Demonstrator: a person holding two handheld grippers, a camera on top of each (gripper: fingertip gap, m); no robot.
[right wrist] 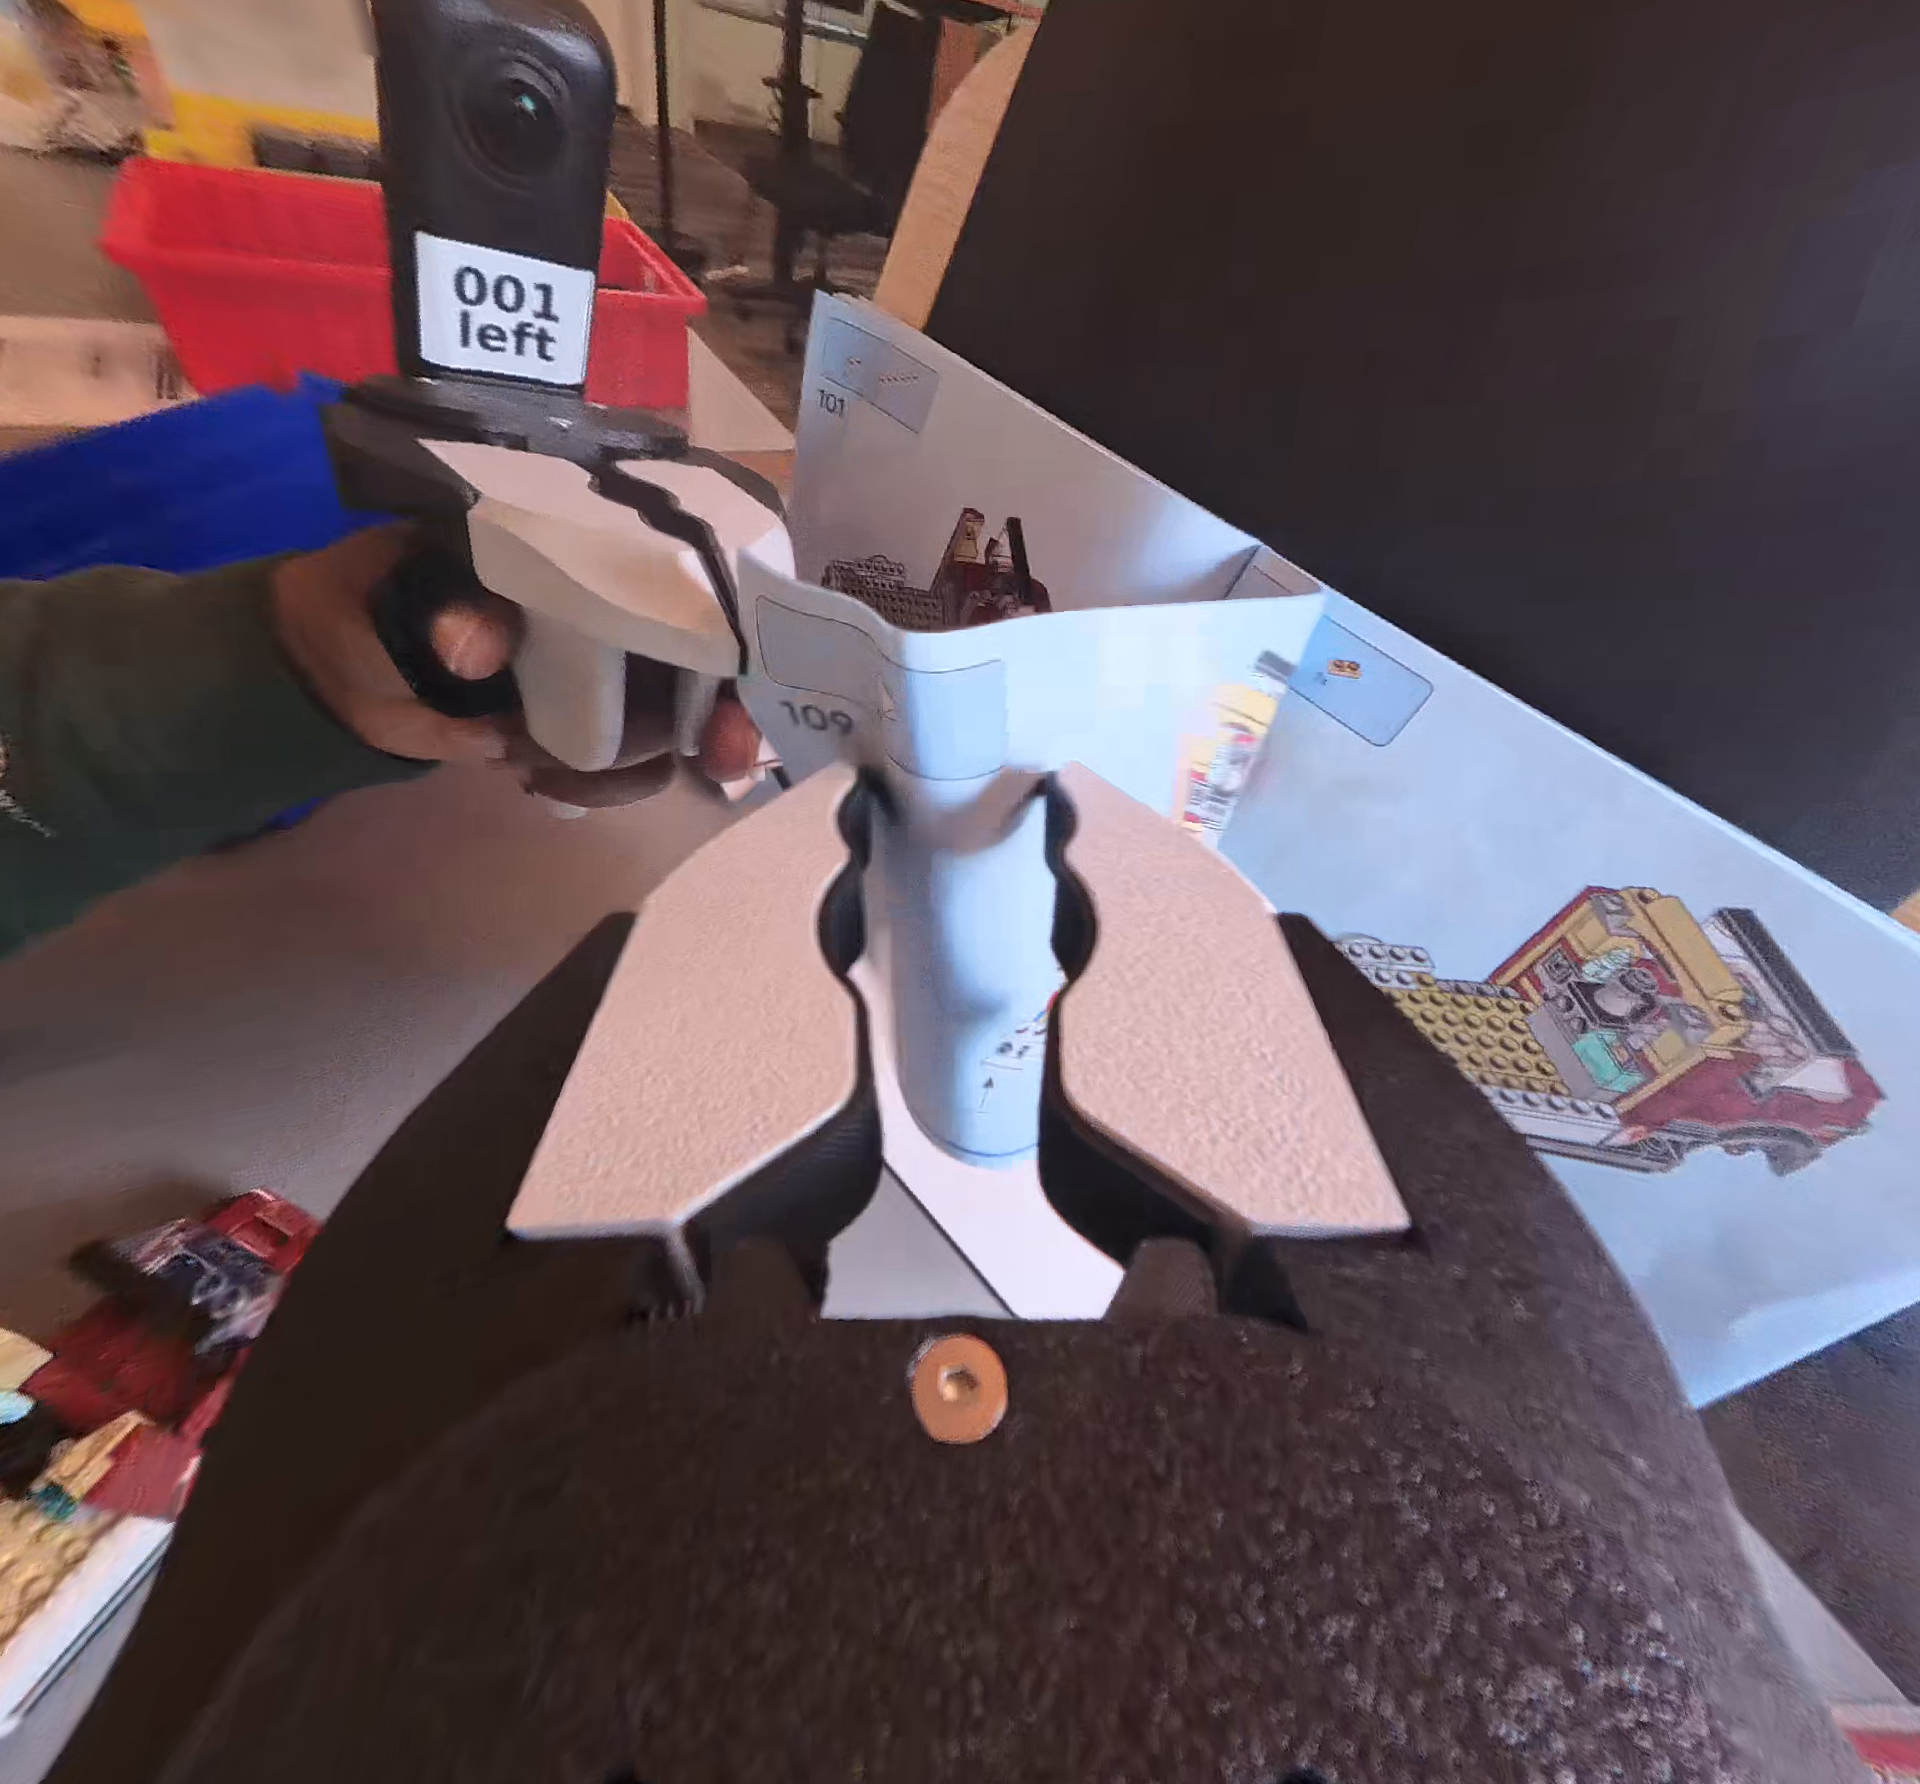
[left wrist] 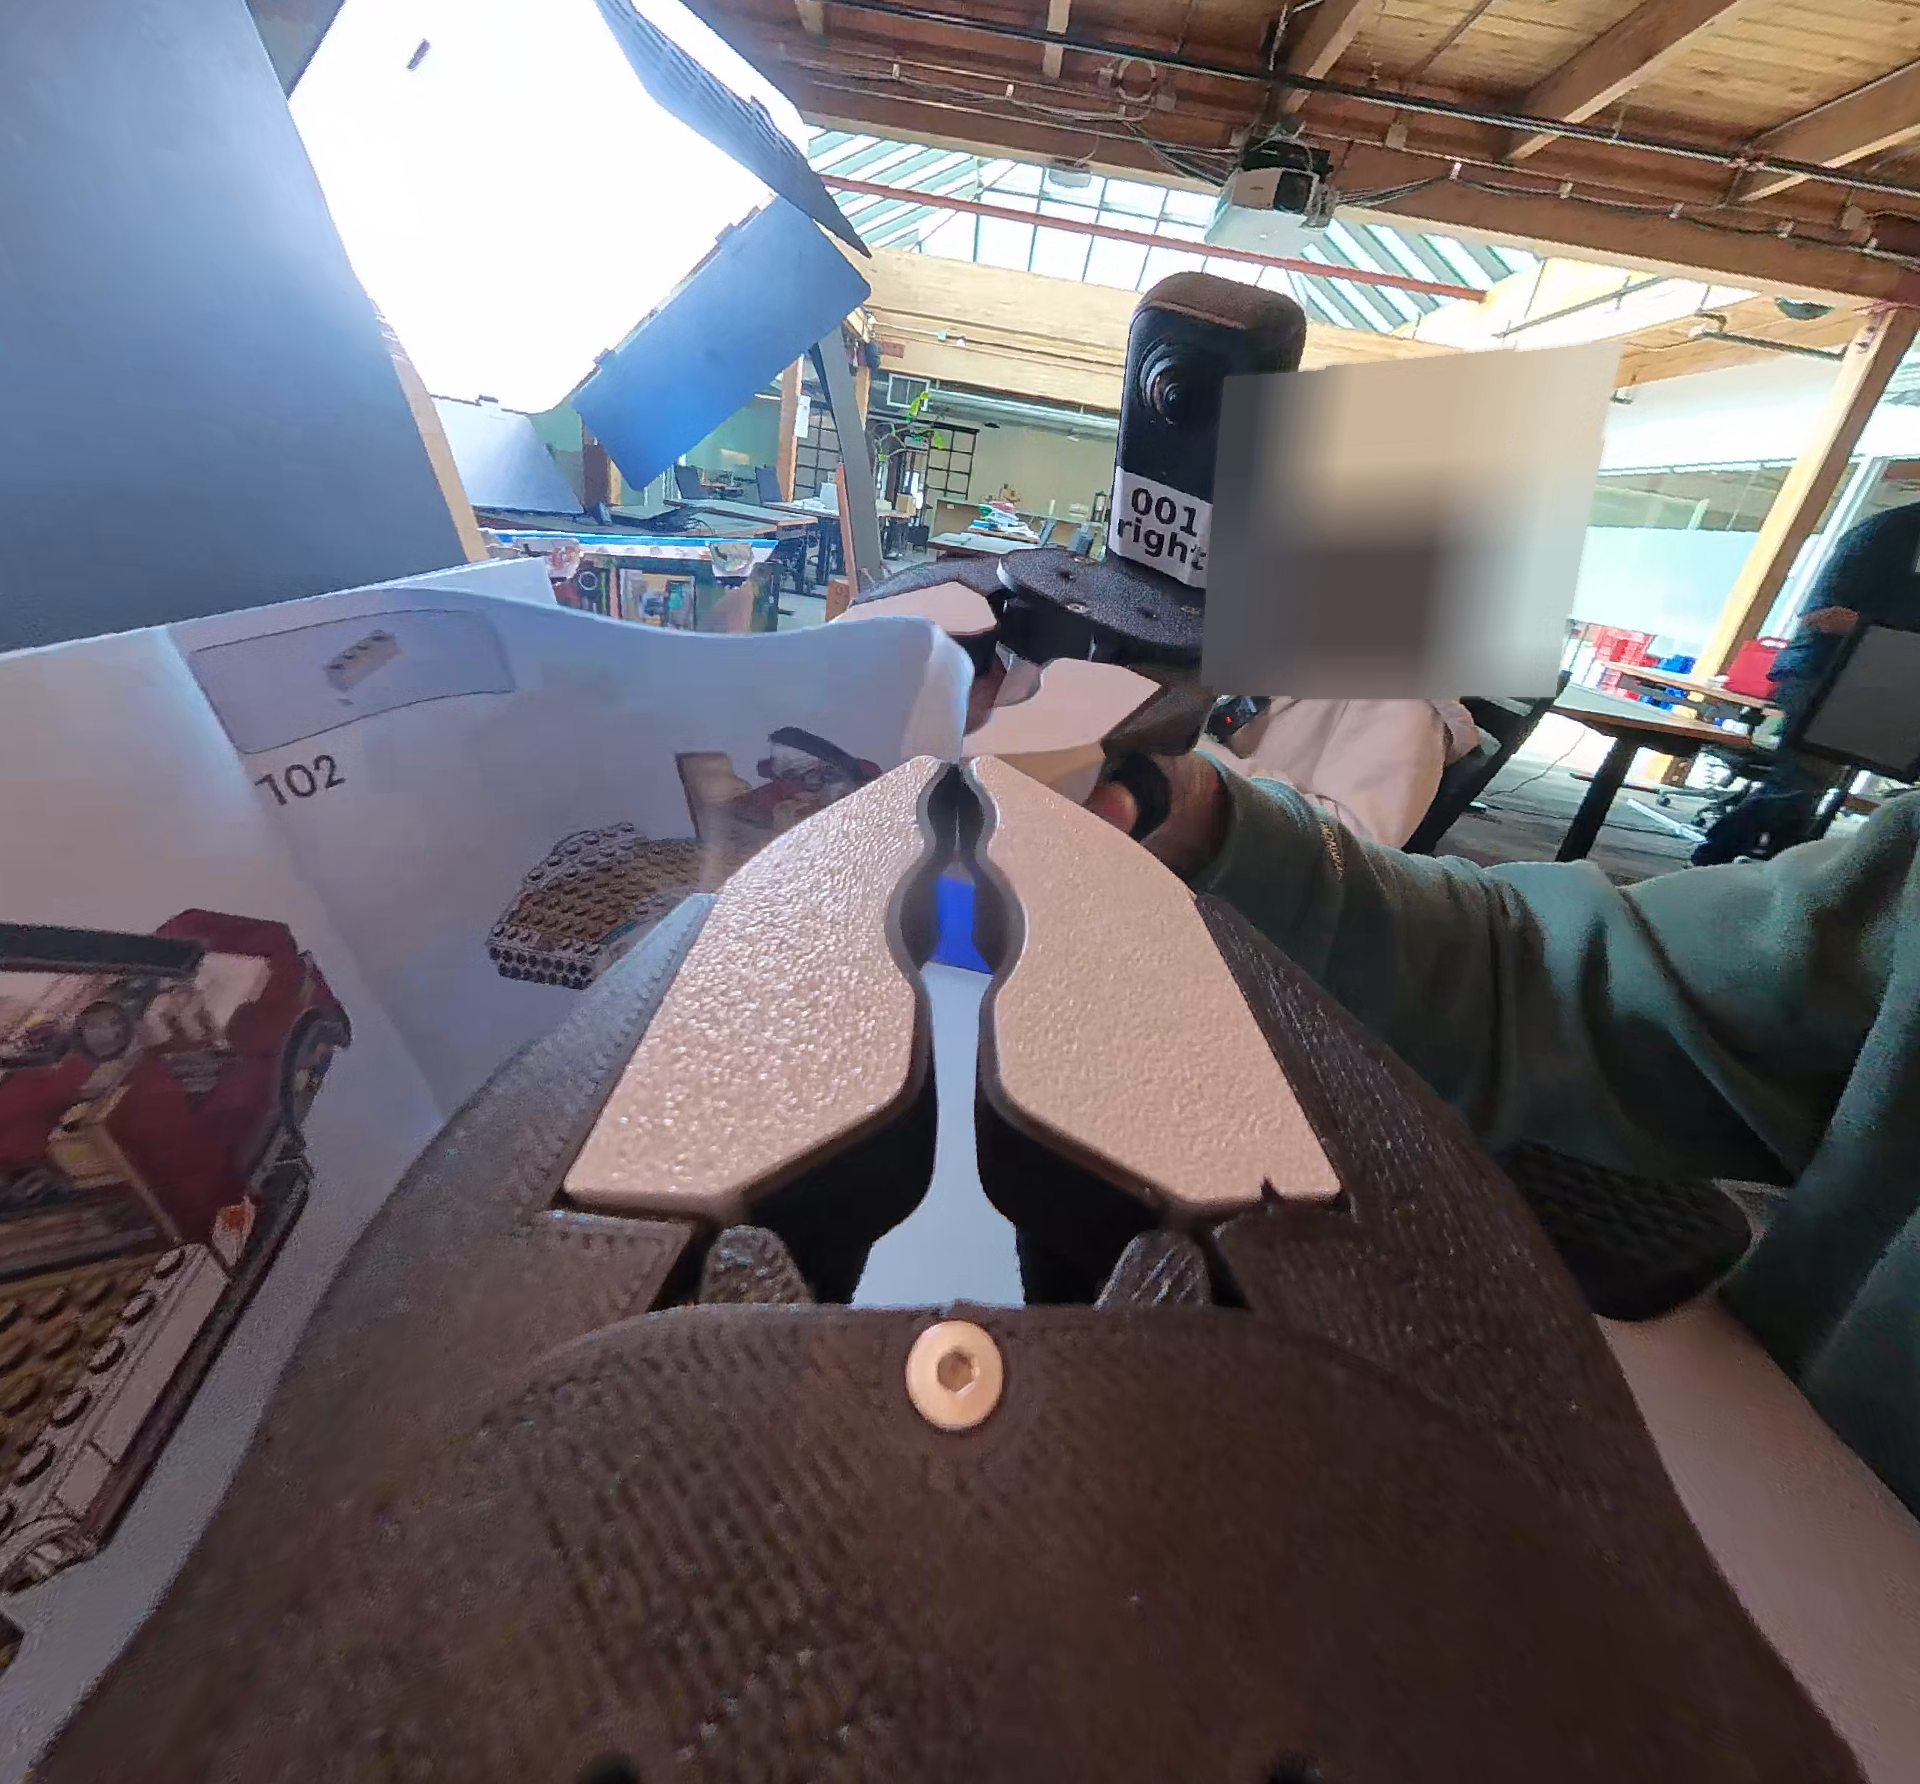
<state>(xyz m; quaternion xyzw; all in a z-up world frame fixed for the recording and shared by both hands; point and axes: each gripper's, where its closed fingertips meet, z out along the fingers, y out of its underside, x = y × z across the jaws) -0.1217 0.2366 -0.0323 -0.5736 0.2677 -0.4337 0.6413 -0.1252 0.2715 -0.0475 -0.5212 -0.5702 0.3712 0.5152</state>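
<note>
An open brick-building instruction booklet (right wrist: 1455,851) lies on the table, and one page (right wrist: 1039,685) is lifted and curled up from it. My left gripper (left wrist: 958,770) is shut on the corner of that page (left wrist: 727,695). The right wrist view shows it (right wrist: 736,638) pinching the page's left edge. My right gripper (right wrist: 961,789) is open. The curled page runs between its fingers without being pressed. In the left wrist view the right gripper (left wrist: 992,669) sits just behind the page's upper edge, with its jaws apart.
A dark board (right wrist: 1455,280) stands behind the booklet. A red bin (right wrist: 260,280) is at the back left. A red brick model and loose pieces (right wrist: 156,1319) lie at the lower left. A bright softbox light (left wrist: 499,176) hangs above. A person's green sleeve (left wrist: 1558,1007) is on the right. There is about 4 cm between the tips of the two grippers.
</note>
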